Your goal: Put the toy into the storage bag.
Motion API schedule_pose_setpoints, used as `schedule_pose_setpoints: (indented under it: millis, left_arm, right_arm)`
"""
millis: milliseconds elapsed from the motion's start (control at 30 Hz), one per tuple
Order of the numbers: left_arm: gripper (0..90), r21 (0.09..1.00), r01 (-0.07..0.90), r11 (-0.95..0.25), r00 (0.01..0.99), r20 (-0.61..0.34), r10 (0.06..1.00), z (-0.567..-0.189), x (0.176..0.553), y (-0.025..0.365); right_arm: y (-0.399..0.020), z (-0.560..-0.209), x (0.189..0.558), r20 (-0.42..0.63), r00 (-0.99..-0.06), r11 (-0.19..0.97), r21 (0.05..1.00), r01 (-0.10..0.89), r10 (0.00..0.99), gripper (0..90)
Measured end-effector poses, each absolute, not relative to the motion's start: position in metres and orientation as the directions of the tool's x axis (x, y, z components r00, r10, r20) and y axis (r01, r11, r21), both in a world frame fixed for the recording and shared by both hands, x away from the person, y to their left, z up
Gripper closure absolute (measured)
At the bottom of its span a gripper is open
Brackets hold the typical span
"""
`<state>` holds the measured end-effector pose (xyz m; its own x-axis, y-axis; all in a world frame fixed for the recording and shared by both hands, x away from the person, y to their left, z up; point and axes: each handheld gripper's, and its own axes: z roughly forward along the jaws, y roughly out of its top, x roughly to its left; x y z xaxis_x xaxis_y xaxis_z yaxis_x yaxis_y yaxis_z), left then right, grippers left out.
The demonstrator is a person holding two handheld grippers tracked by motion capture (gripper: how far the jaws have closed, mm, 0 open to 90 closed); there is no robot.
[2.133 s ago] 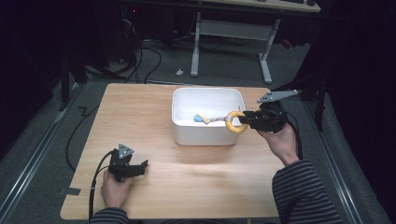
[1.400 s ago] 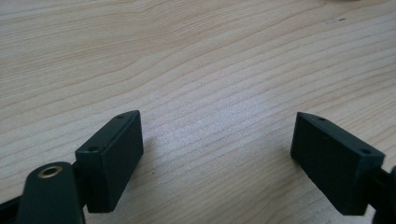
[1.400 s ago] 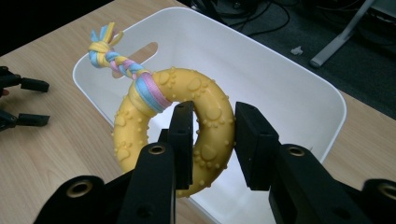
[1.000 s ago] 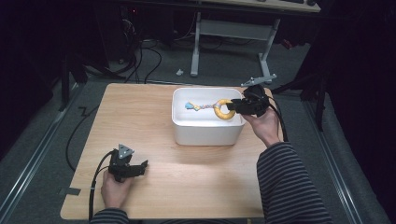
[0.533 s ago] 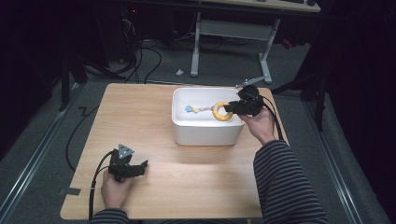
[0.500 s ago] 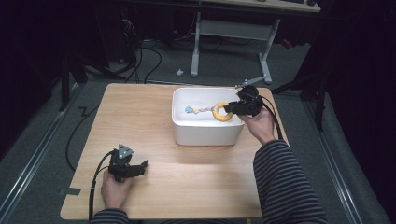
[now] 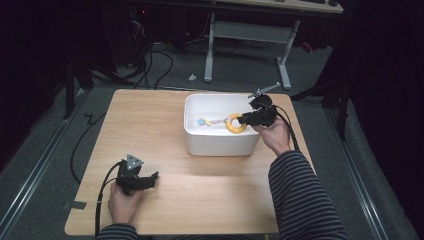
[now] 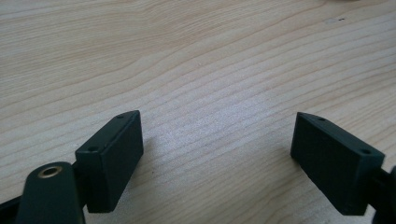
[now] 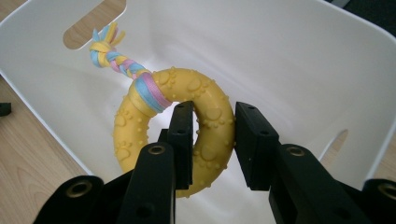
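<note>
Right gripper view: ring toy held over the bin, ready to set down

Right gripper view has the right tool (image 9: 211, 140) clamped on the lower rim of the yellow ring toy (image 9: 140, 121), one jaw through the hole and one outside. The braided rope tail (image 9: 122, 63) points toward the far wall of the white bin (image 9: 303, 51). From the high view, the toy (image 7: 234, 123) hangs inside the bin (image 7: 220, 145), near its right wall. To place it well, I judge the toy should go lower toward the bin floor before the jaws part, so it does not bounce or roll against the wall. The left tool (image 8: 219, 154) rests wide apart and empty on the worktop (image 7: 150, 120), well to the front left of the bin
</note>
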<state>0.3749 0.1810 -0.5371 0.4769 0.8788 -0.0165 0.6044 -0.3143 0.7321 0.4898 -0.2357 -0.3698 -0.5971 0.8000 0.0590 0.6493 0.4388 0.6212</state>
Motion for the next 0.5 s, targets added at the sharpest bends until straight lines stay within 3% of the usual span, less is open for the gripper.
schedule_pose_setpoints:
  millis: [500]
  left_arm:
    - [17.4, 0.731, 0.605, -0.315, 0.478, -0.017, 0.878, -0.537, 0.375, 0.181]
  right_arm:
    - [-0.227, -0.383, 0.492, 0.05, -0.609, 0.487, 0.551, 0.678, 0.792, 69.7]
